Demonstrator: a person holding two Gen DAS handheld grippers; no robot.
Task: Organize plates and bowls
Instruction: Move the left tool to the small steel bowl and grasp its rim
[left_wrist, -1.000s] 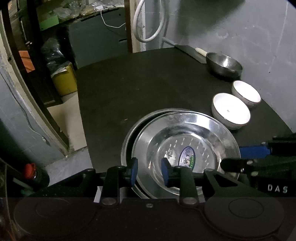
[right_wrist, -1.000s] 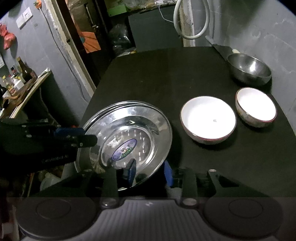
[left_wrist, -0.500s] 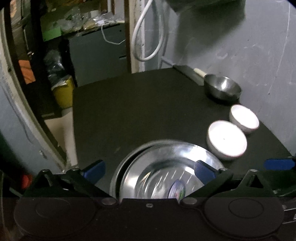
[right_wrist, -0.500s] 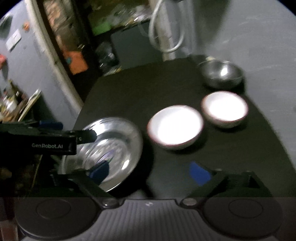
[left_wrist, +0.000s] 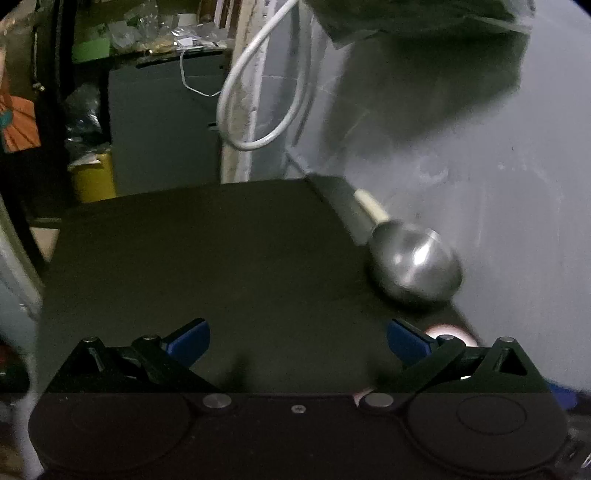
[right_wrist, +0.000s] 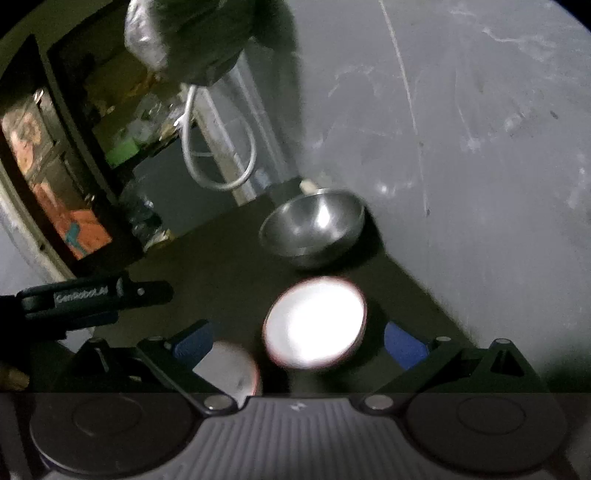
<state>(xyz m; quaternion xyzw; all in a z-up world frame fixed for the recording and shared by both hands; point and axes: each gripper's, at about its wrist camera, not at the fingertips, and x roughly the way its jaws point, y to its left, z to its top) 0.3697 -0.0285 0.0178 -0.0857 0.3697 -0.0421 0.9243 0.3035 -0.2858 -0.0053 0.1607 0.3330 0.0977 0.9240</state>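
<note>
STEP: bowl pickup approach | LEFT: left gripper (left_wrist: 297, 341) jaws wide apart, empty, over black table (left_wrist: 221, 258) | RIGHT: right gripper (right_wrist: 297, 343) jaws spread wide, holding nothing, straddling white bowl (right_wrist: 316, 323) | second white bowl (right_wrist: 229, 365) beside; steel bowl (right_wrist: 314, 225) behind | NEXT: likely lower, close on rim.

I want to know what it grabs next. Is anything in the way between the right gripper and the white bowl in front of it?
No. The right gripper is open, and the white bowl sits right ahead between its fingers with nothing visible between them.
</note>
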